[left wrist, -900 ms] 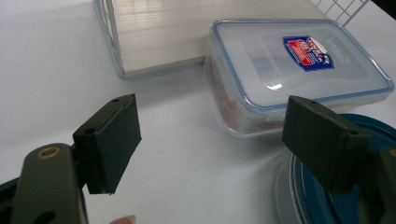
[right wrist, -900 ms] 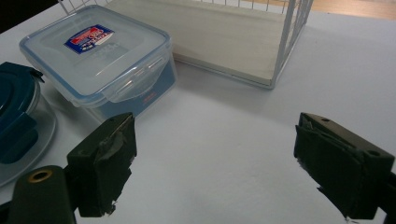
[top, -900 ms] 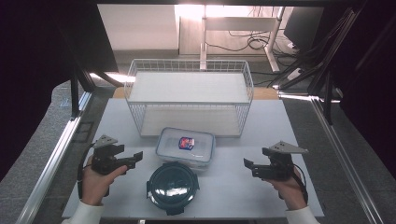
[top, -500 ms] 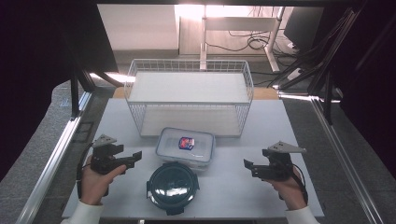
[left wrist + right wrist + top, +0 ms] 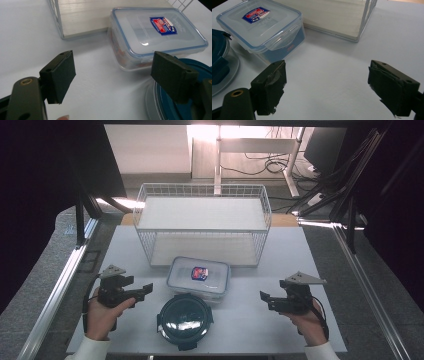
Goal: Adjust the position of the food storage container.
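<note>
Both grippers hover over the white bench (image 5: 250,320) with fingers spread wide and empty. The left gripper (image 5: 142,290) aims at the gap between the clear rectangular container (image 5: 155,32) and the round dark-lidded container (image 5: 184,319); the rectangular one lies just ahead of its fingers (image 5: 58,75), the round one beside its far finger. From the right gripper (image 5: 327,85), both sit ahead and off to one side. The clip-lid box looks rigid, light and smooth, likely slippery; gripping across its short sides under the rim seems safest.
</note>
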### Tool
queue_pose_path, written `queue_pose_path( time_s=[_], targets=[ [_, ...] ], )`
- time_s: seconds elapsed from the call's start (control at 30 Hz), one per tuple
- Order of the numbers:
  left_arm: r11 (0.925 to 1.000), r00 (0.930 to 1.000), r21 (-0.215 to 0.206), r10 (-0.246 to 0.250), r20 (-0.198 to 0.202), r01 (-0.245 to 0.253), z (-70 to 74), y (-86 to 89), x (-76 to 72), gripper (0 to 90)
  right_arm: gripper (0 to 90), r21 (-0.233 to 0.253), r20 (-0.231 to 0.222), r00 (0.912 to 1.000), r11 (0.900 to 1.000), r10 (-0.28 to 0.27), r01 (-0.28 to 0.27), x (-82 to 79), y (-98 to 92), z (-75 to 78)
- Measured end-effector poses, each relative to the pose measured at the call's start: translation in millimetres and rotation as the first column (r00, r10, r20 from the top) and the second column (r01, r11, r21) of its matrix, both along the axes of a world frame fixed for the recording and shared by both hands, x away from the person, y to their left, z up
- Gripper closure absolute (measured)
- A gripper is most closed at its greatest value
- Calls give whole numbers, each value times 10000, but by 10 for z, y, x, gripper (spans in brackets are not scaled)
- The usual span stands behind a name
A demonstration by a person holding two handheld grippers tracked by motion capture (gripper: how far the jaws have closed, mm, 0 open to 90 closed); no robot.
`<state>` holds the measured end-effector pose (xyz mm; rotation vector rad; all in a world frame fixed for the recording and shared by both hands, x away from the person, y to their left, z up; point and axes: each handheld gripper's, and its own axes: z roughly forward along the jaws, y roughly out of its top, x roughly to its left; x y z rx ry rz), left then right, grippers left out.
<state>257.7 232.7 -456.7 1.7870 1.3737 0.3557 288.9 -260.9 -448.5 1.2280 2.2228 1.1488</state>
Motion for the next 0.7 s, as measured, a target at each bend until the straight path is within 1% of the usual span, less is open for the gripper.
queue_pose_path(
  time_s=[0.03, 0.1, 0.13, 0.2, 0.3, 0.4, 0.5, 0.6, 0.7],
  targets=[
    [10000, 10000, -43, 76, -15, -76, -8, 16, 8, 202, 156, 6, 12, 10000, 10000, 24, -24, 15, 0, 12],
    [10000, 9999, 0, 97, -51, -97, -19, 24, 11, 208, 163, 3, 35, 10000, 10000, 27, -27, 26, -6, 24],
    [9999, 9997, 105, 133, -182, -131, -43, 35, 18, 210, 169, -5, 51, 10000, 10000, 1, -1, 27, -11, 25],
    [9999, 9996, 102, 136, -232, -134, -49, 36, 19, 213, 178, 18, 48, 10000, 10000, -1, 1, 23, -16, 24],
    [10000, 9996, 91, 32, -295, -29, -42, -4, 11, 212, 234, 161, -47, 9998, 9997, 172, -171, -18, -12, 20],
    [9999, 9997, 133, -85, -249, 88, -36, -36, 11, 208, 305, 152, -65, 9992, 9991, 406, -405, -37, 9, 40],
    [9998, 9997, 156, -149, -218, 152, -33, -45, 4, 203, 371, 286, -201, 9977, 9976, 643, -637, -43, 17, 58],
    [9997, 9997, 188, -147, -203, 151, -34, -38, 4, 200, 434, 218, -336, 9959, 9963, 844, -837, -42, 37, 48],
    [9997, 9996, 183, -154, -249, 158, -41, -19, 8, 200, 532, 29, -605, 9914, 9933, 1158, -1158, -31, 84, 23]
  ],
)
